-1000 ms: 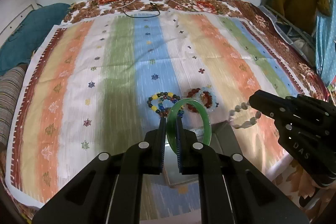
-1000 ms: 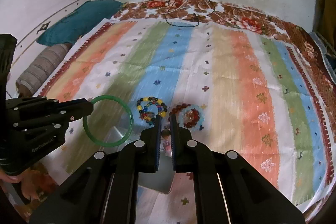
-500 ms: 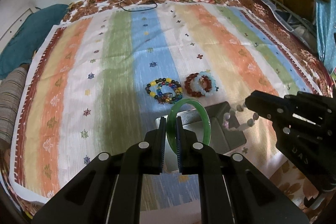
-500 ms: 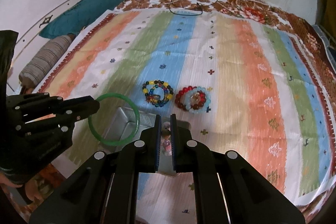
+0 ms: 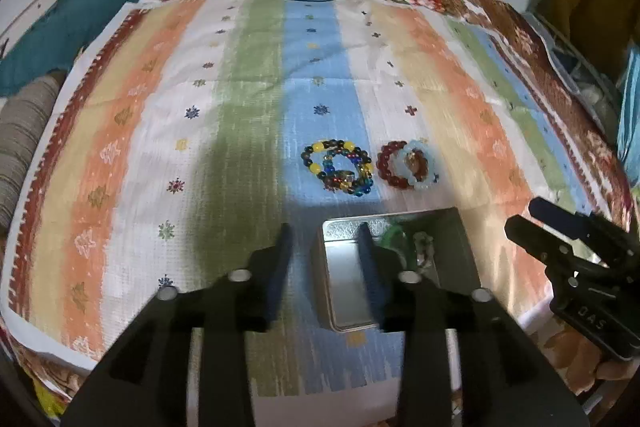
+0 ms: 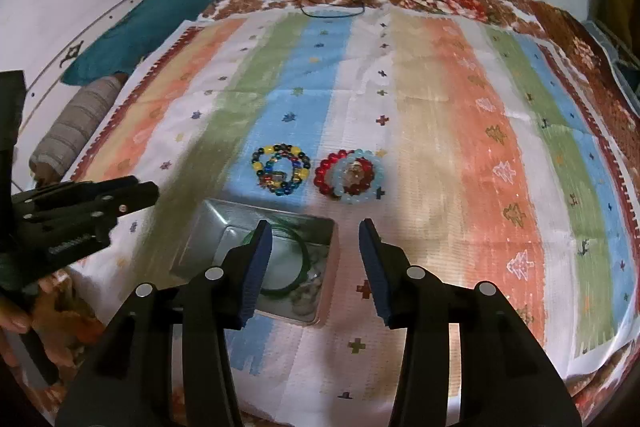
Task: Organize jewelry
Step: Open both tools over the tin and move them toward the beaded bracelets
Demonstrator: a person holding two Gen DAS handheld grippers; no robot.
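Currently both claws stood wide open, nothing held. Left claw hovered over the near-left part of the metal tin; its right finger crossed the tin's left wall in view, actual contact unclear. Right claw hovered with its left finger over the tin interior and its right finger out past the tin's right wall, above the striped cloth. From the left wrist view the right claw showed as two parted tips at the right edge, well apart from the tin; from the right wrist view the left claw sat left of the tin, gap not readable there. Green bangle lay inside the tin, mostly flat, partly hidden behind the finger, ring plane roughly parallel to the tin floor. Pale bead bracelet lay bunched in the tin's near-right corner, touching or just beside the bangle, can't tell which. Tin's long axis ran toward and away from the cameras, slightly skewed. On the cloth beyond the tin: multicolour bead bracelets stacked on the blue stripe, and just beside them to the right a red bead bracelet overlapping a light-blue one. Both piles lay flat, apart from the tin.
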